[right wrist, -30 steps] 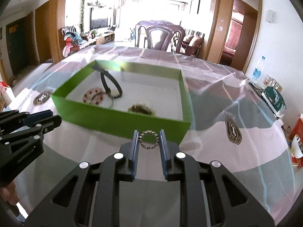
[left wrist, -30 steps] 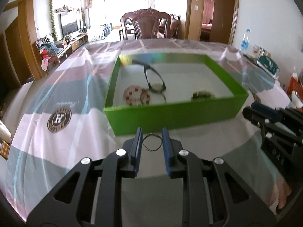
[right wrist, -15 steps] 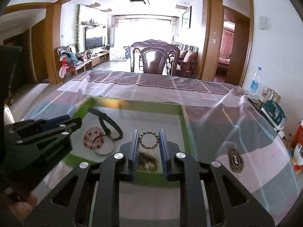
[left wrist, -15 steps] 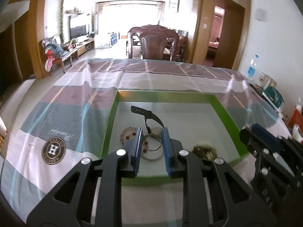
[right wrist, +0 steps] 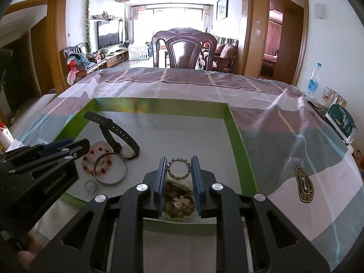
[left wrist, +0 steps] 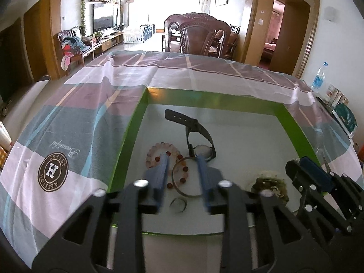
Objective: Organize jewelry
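Observation:
A green box (left wrist: 134, 136) with a white floor holds a black watch (left wrist: 198, 134), a pink and red bead bracelet (left wrist: 157, 154), a metal bangle (left wrist: 182, 182), a gold-brown brooch (left wrist: 270, 186) and a small thin ring (left wrist: 178, 205). My left gripper (left wrist: 182, 173) is open above the box, and the thin ring lies on the floor below it. My right gripper (right wrist: 178, 173) is shut on a studded ring (right wrist: 178, 167) and holds it above the brooch (right wrist: 179, 202). The box (right wrist: 238, 141), watch (right wrist: 113, 134), bangle (right wrist: 110, 170) and thin ring (right wrist: 91, 186) show in the right wrist view.
The table wears a striped pink and grey cloth (left wrist: 91, 118) with round logos. A dark wooden chair (left wrist: 198, 36) stands behind the table. A water bottle (right wrist: 312, 84) and a green packet (right wrist: 341, 122) sit at the right edge.
Both grippers rose and moved forward over the box. My left gripper opened and let go of the thin ring, which now lies on the box floor. The right still holds the studded ring.

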### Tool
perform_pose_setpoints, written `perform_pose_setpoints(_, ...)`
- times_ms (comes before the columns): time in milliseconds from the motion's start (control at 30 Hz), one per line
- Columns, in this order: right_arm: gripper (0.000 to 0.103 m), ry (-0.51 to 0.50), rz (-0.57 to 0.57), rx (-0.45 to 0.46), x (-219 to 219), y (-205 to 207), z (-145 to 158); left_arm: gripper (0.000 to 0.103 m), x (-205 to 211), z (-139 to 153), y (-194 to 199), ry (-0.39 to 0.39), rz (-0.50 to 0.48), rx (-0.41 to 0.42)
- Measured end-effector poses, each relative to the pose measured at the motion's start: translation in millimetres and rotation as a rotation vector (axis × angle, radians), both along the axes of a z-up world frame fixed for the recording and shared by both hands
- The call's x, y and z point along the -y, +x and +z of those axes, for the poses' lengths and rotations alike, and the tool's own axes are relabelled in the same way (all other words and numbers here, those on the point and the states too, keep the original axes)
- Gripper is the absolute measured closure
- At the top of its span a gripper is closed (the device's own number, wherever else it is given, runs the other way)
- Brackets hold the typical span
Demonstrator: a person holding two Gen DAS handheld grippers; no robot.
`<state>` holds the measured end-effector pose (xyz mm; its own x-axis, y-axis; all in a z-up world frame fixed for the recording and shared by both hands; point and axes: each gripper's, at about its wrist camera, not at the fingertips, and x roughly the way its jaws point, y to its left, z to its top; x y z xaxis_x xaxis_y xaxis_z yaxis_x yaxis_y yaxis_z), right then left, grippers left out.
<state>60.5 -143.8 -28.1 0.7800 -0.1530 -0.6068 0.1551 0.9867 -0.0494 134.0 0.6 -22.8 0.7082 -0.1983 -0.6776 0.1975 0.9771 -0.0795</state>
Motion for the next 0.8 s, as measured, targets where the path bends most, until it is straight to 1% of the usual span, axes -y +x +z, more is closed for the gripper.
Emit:
perform_pose_setpoints(33, 0.065, 0.002, 0.000, -0.007, 0.2, 1.2, -1.1, 0.048, 0.6, -0.4, 0.3, 0.005, 0.004, 0.005)
perform_pose_setpoints(67, 0.057, 0.005, -0.001, -0.009, 0.3, 1.5, -1.4, 0.046, 0.5, -0.9, -0.3, 0.009, 0.005, 0.008)
perform_pose_setpoints(100, 0.056, 0.008, -0.002, -0.007, 0.7, 0.2, -1.0, 0.045, 1.2, -1.2, -0.8, 0.011, 0.003, 0.006)
perform_pose_setpoints(200, 0.054, 0.006, 0.006, 0.010, -0.5, -8.9, 6.1, 0.035, 0.7, 0.3, -5.9, 0.019, -0.003, 0.008)
perform_pose_setpoints(267, 0.050, -0.005, 0.004, 0.032, -1.9, -18.8, 11.8, 0.034, -1.5, 5.8, -17.6, 0.030, -0.004, 0.035)
perform_pose_setpoints(333, 0.048, -0.015, 0.004, 0.056, -3.9, -33.8, 17.6, 0.028, -5.0, 12.1, -32.1, 0.035, -0.002, 0.067)
perform_pose_setpoints(367, 0.045, -0.018, 0.005, 0.069, -4.9, -43.5, 20.6, 0.026, -6.2, 14.7, -38.1, 0.038, 0.000, 0.080)
perform_pose_setpoints(433, 0.042, -0.023, 0.000, 0.093, -5.4, -58.7, 24.7, 0.024, -10.8, 20.6, -56.2, 0.039, 0.003, 0.111)
perform_pose_setpoints(633, 0.042, -0.045, -0.044, 0.180, -8.8, -101.3, 38.8, 0.017, -21.2, 40.9, -110.7, 0.035, 0.034, 0.229)
perform_pose_setpoints(700, 0.039, -0.040, -0.060, 0.201, -8.2, -111.5, 41.0, 0.015, -22.1, 46.3, -128.1, 0.039, 0.037, 0.266)
perform_pose_setpoints(800, 0.038, -0.018, -0.078, 0.211, -5.0, -120.8, 41.0, 0.014, -22.4, 50.7, -139.9, 0.054, 0.030, 0.281)
